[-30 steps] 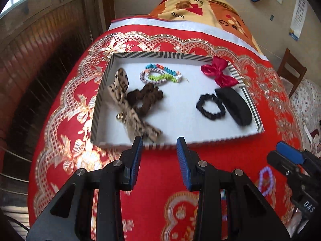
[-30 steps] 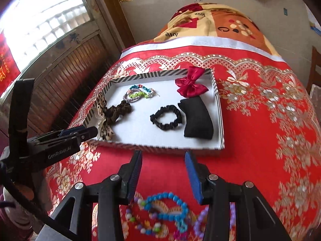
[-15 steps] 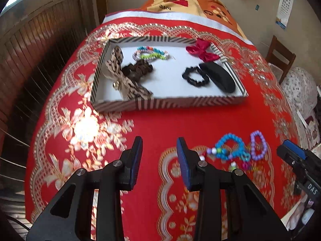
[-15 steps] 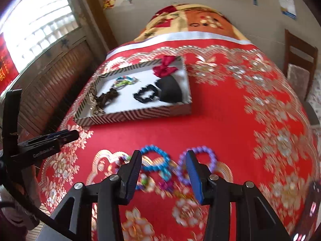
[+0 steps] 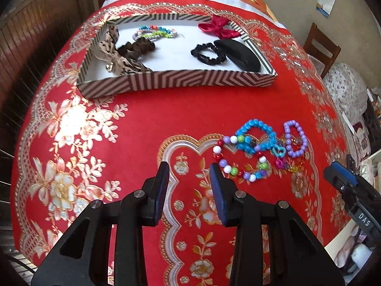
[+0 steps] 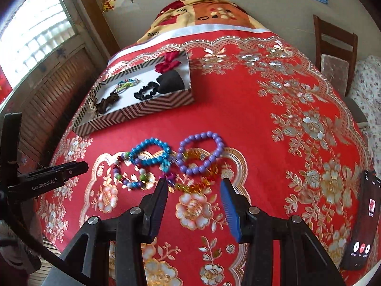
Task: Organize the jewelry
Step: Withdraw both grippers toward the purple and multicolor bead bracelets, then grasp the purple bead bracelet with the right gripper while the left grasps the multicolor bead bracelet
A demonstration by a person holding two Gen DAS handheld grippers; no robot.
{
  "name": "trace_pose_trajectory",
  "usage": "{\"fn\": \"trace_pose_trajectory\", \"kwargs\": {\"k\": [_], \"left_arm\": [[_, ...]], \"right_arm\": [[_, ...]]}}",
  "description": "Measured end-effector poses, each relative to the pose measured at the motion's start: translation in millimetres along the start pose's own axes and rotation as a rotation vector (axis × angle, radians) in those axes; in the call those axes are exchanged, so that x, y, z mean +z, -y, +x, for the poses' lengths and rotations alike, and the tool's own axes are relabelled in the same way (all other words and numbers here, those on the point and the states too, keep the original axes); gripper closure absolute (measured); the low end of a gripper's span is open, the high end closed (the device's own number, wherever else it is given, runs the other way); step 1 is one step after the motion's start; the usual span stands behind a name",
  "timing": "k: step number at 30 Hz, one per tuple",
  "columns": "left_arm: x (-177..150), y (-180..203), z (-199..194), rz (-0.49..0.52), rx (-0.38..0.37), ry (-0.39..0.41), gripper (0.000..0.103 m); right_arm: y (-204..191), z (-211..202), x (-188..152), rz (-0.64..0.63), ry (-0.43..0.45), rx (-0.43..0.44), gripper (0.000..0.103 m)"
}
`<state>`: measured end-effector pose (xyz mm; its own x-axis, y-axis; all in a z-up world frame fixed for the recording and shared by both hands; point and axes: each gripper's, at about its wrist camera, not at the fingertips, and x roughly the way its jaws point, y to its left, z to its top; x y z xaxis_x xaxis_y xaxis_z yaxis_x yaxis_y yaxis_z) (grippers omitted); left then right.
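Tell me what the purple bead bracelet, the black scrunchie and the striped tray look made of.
Purple round-bead bracelet: glossy beads with highlights, probably plastic or acrylic. Black ruffled scrunchie: matte gathered fabric, likely over elastic. Shallow brown-and-white striped tray: thin straight walls with a printed pattern, apparently cardboard.

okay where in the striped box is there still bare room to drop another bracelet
Bare white floor lies mid-box, between the brown scrunchie and black scrunchie. The left end is crowded by the leopard bow; the right by the black case and red bow.
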<state>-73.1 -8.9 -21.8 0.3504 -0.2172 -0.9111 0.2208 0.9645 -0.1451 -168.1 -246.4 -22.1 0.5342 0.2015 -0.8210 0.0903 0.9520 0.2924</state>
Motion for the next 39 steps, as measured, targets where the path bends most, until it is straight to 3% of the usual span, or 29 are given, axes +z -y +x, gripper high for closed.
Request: {"fn": "trace_pose_trajectory", "kwargs": {"k": [14, 28, 31, 32, 33, 34, 36, 39], "left_arm": [[6.8, 12.7, 29.8, -0.015, -0.025, -0.058, 0.063], [19.8, 27.3, 51.3, 0.026, 0.037, -0.066, 0.063], [22.0, 27.9, 52.4, 0.023, 0.026, -0.063, 0.064], [22.6, 28.5, 52.7, 0.022, 0.019, -0.06, 0.068], [23.1, 28.8, 53.0, 0.023, 0.01, -0.054, 0.083], [23.4, 29.2, 53.9, 0.03, 0.004, -0.054, 0.091], [23.6, 30.3, 54.6, 0.043, -0.001, -0.055, 0.095], [23.8, 27.6, 49.2, 0.04, -0.029, -0.056, 0.095]], "right_arm": [[11.6, 18.1, 3.0, 0.029, -0.013, 0.008, 0.06], [25.9, 70.0, 34.9, 0.03, -0.04, -0.017, 0.06], [27.5, 74.7, 37.8, 0.022, -0.028, -0.036, 0.07], [27.1, 75.9, 38.8, 0.017, -0.027, -0.04, 0.074], [26.6, 76.7, 40.4, 0.007, -0.025, -0.043, 0.08], [26.9, 77.6, 41.3, 0.0, -0.024, -0.046, 0.083], [26.8, 79.1, 42.7, -0.02, -0.02, -0.062, 0.093], [30.6, 76.2, 45.1, -0.013, -0.023, -0.038, 0.094]]}}
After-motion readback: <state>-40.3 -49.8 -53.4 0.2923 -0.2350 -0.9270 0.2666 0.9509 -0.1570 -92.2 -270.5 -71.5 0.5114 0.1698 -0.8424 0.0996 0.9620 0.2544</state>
